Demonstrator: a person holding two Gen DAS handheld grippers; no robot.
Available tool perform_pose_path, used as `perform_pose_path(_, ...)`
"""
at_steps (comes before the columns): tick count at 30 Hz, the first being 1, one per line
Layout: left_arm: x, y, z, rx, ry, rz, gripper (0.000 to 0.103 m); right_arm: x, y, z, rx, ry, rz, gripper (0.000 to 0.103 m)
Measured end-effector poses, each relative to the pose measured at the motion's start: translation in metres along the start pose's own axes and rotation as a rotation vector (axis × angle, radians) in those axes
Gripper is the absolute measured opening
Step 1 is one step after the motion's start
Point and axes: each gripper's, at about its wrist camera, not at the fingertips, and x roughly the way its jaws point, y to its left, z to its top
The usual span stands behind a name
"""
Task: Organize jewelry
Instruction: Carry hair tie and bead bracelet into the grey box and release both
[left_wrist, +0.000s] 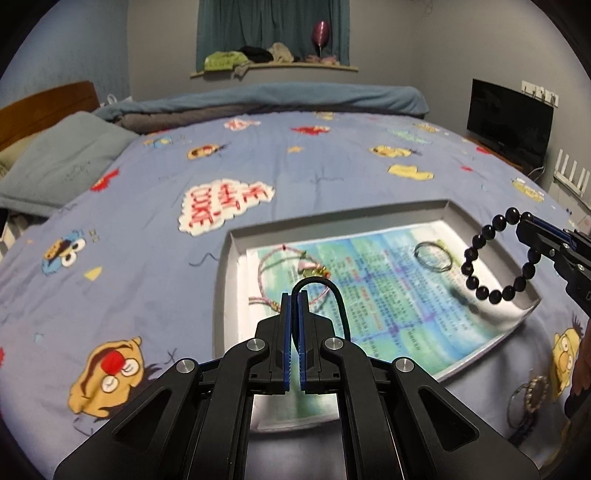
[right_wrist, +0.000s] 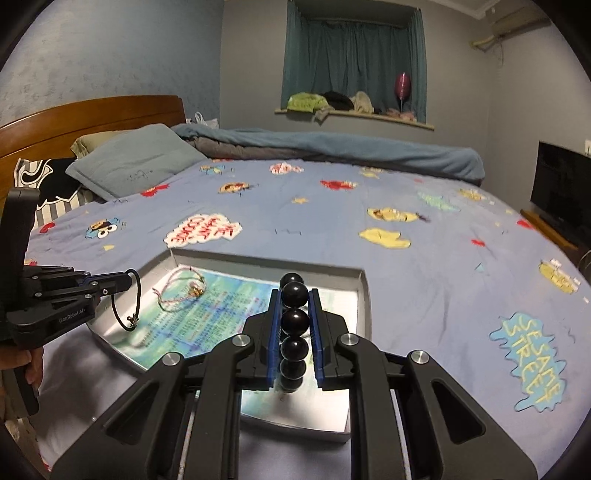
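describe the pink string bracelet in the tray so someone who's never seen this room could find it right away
On the blue cartoon-print bedspread lies a shallow grey tray lined with a blue-green printed paper sheet. The thin pink cord bracelet with small gold charms lies flat at the sheet's end nearer the wooden headboard. The plain thin wire ring at the opposite end has no pink cord or charms.

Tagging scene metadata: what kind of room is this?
Almost certainly a home bedroom. The work surface is a bed with a cartoon-print sheet, a pillow against a wooden headboard, and a curtained window behind. The jewelry tray sits on the bed.
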Motion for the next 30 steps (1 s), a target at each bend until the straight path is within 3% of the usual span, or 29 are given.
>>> perform_pose_path(10,0.031,0.017,-0.011,-0.052,0.13,-0.021,0.004,0.026,-0.017,-0.013,0.051,0.094,-0.004,0.014)
perform_pose_path(20,0.039,0.023,-0.012,-0.06,0.146,0.0,0.004,0.051,-0.021,-0.022,0.075,0.174,-0.005,0.014)
perform_pose_path(30,0.042,0.021,-0.012,-0.035,0.144,0.014,0.004,0.059,-0.009,-0.025,-0.006,0.216,-0.041,0.014)
